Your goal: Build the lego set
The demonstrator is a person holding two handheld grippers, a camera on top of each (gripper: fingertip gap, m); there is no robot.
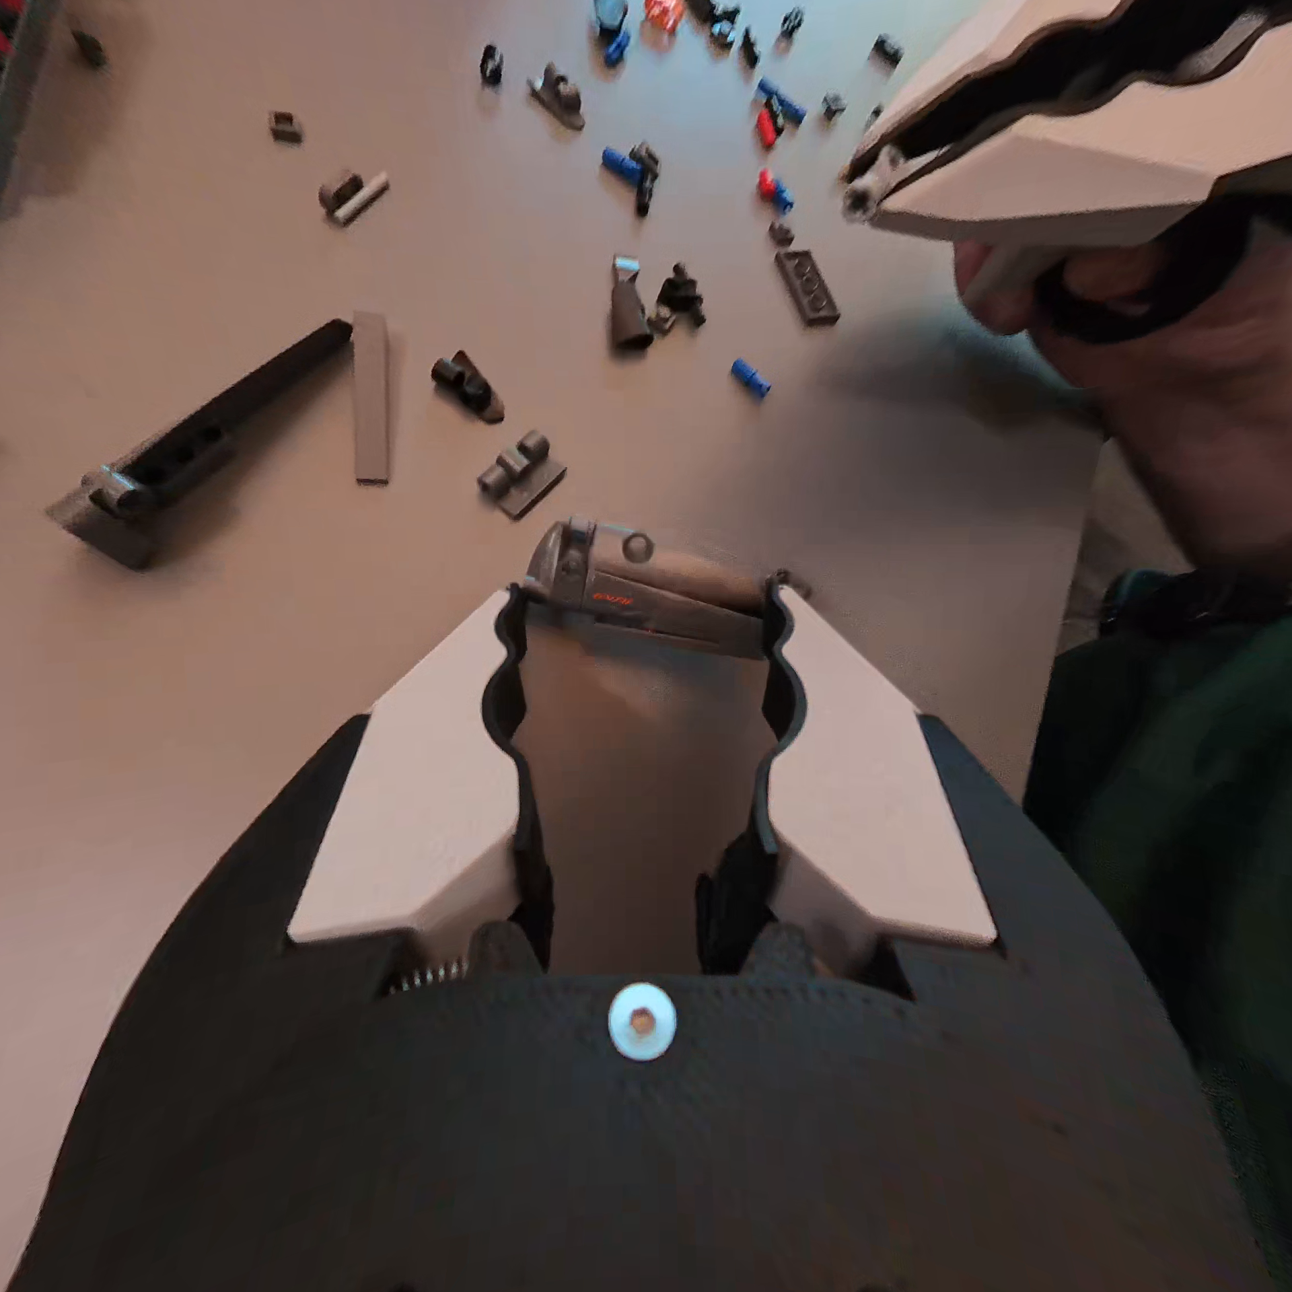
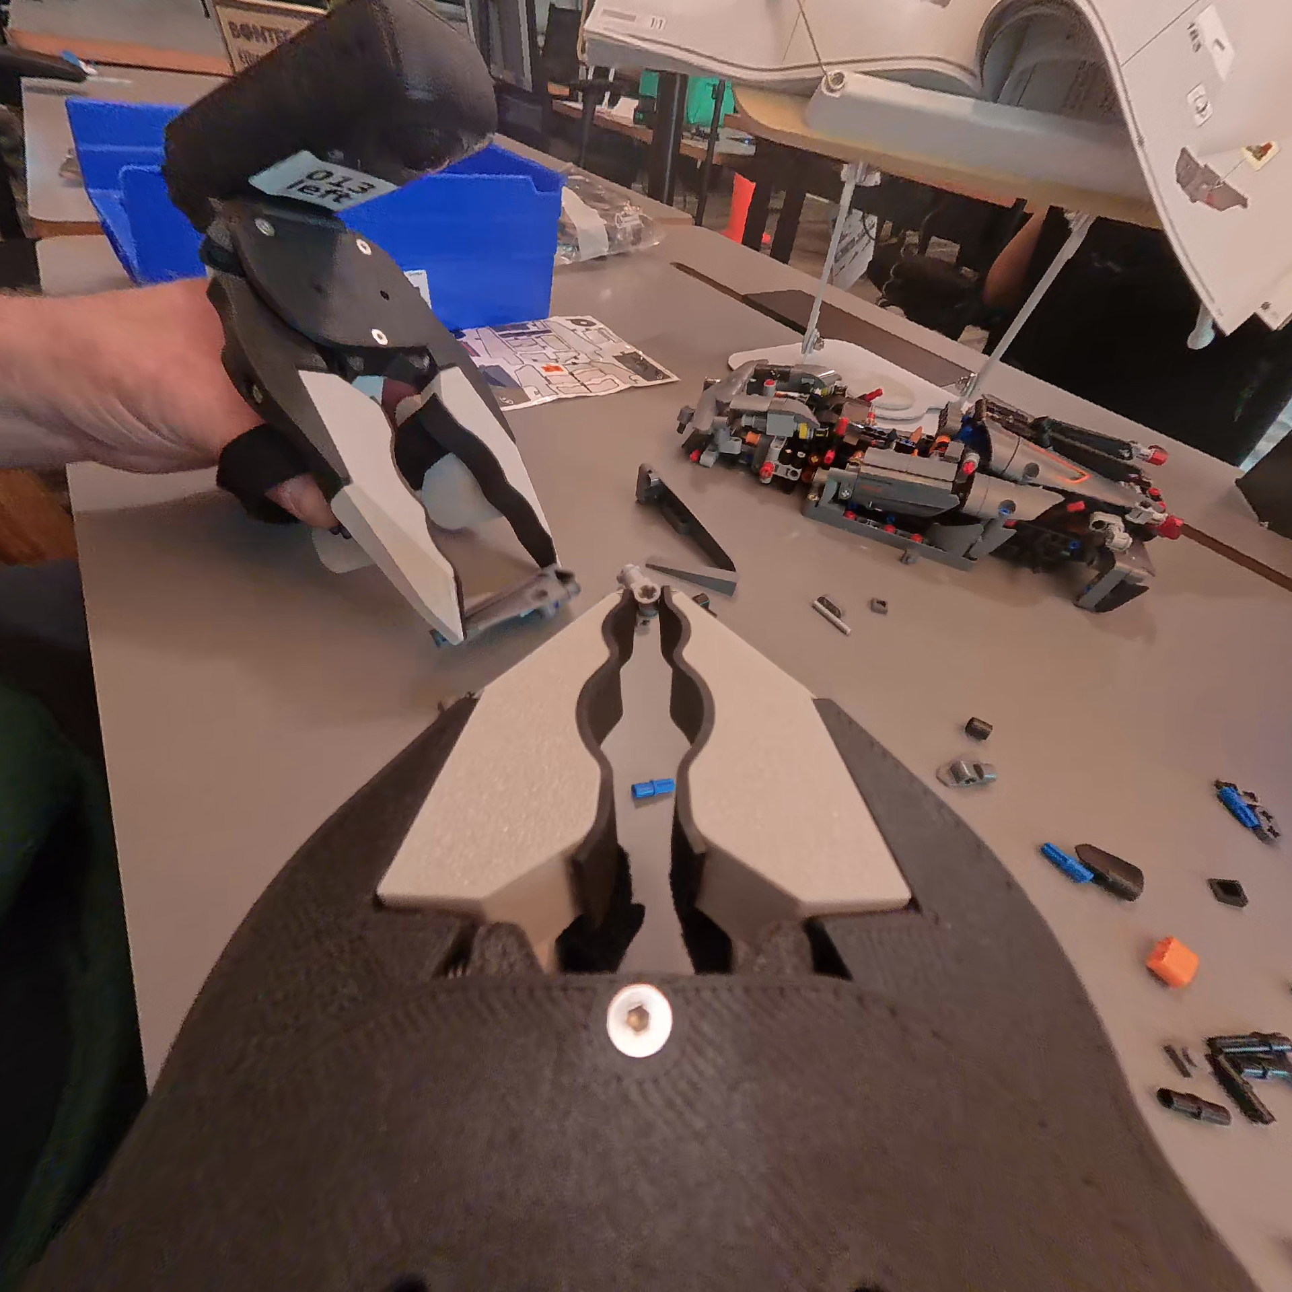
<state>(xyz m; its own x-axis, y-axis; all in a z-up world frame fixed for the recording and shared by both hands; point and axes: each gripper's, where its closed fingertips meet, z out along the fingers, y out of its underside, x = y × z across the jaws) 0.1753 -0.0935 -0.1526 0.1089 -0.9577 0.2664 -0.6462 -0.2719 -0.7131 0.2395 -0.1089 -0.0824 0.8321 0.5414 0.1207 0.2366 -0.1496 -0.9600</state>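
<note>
A blue plastic bin [image 2: 447, 231] stands at the far left of the grey desk [image 2: 314, 664], its open top facing up. Just right of the bin lies a crumpled clear plastic bag [image 2: 608, 224]. In front of the bin, a printed sheet [image 2: 566, 360] lies flat on the desk. Well to the right of the bin, a white stand base [image 2: 776, 360] rests on the desk, thin metal rods [image 2: 832, 259] rising from it to hold open white pages [image 2: 1049, 91] overhead. Behind the bin, more tables and dark table legs [image 2: 664, 133] fill the room.
</note>
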